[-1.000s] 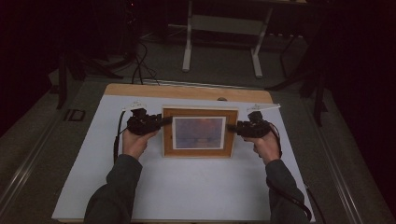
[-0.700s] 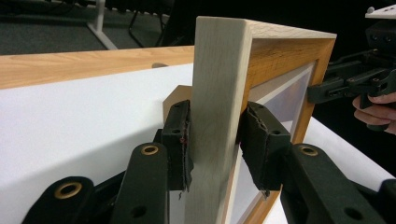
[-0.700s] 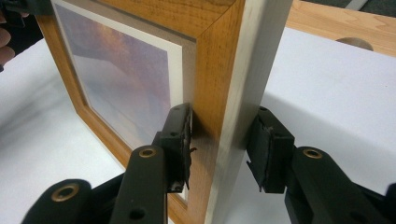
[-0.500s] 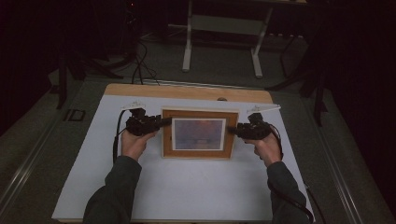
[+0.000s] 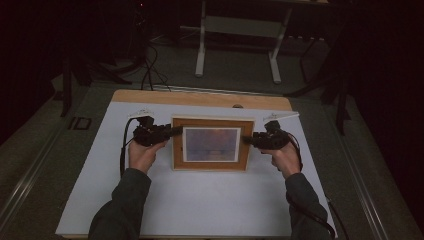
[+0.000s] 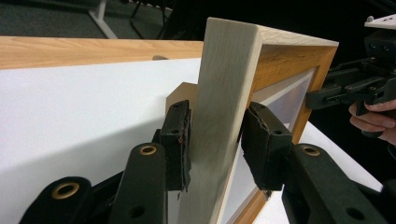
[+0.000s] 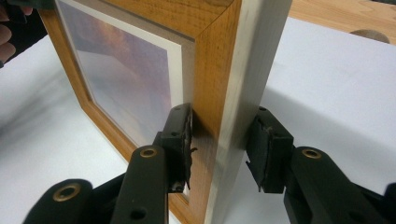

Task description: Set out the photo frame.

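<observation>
A wooden picture frame (image 5: pixel 212 145) sat in the middle of the white sheet (image 5: pixel 200 205) on the table (image 5: pixel 200 98), and a gripper held it at each end.

The left gripper (image 5: pixel 176 131) had its jaws partly open around the frame's left edge. In the left gripper view, one pad (image 6: pixel 180 144) pressed on the back of the pale side of the frame (image 6: pixel 224 121) and the other pad pressed on the front, so the frame was pinched between them.

The right gripper (image 5: pixel 246 139) held the right edge the same way. In the right gripper view, one pad (image 7: pixel 180 147) sat on the brown front of the frame (image 7: pixel 212 70), and the other pad touched the pale outer side.

The picture inside the frame looked purple and orange, with a white border around it. The person's hands were near the frame's two sides.
</observation>
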`<state>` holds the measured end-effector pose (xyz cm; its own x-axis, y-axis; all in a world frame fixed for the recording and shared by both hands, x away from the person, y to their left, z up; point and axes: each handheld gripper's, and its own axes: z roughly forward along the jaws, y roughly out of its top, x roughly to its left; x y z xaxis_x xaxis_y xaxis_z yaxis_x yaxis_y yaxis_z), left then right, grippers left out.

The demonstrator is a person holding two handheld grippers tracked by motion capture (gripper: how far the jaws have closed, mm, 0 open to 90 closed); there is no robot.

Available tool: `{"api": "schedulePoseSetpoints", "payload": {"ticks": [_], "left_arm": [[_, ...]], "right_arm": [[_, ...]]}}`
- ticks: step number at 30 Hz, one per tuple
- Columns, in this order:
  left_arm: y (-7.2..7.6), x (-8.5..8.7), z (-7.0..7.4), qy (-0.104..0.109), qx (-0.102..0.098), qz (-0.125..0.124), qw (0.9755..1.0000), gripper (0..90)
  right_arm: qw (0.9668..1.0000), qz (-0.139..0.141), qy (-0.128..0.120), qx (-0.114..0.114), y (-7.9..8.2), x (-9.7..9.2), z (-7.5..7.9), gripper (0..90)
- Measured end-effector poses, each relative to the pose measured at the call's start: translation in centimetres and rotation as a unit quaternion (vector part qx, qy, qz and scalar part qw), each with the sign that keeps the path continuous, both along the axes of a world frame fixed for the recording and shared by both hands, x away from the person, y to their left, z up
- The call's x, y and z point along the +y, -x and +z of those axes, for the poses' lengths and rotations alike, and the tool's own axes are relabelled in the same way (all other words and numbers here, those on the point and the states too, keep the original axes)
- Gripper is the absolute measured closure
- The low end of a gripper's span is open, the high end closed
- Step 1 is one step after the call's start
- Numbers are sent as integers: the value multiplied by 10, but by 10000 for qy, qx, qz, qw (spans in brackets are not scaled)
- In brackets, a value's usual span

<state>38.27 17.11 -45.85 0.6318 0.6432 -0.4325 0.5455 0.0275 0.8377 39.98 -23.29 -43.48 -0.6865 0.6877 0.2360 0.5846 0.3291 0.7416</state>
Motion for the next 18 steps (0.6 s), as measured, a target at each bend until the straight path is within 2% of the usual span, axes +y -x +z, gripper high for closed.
{"api": "schedulePoseSetpoints", "payload": {"ticks": [10,18], "left_arm": [[3,0,0,21,-3,47,10000,625],[5,-2,1,-93,-94,44,9999,584]], "right_arm": [[10000,17,-40,-39,1,0,-1,617],[9999,19,42,-92,2,1,-3,573]]}}
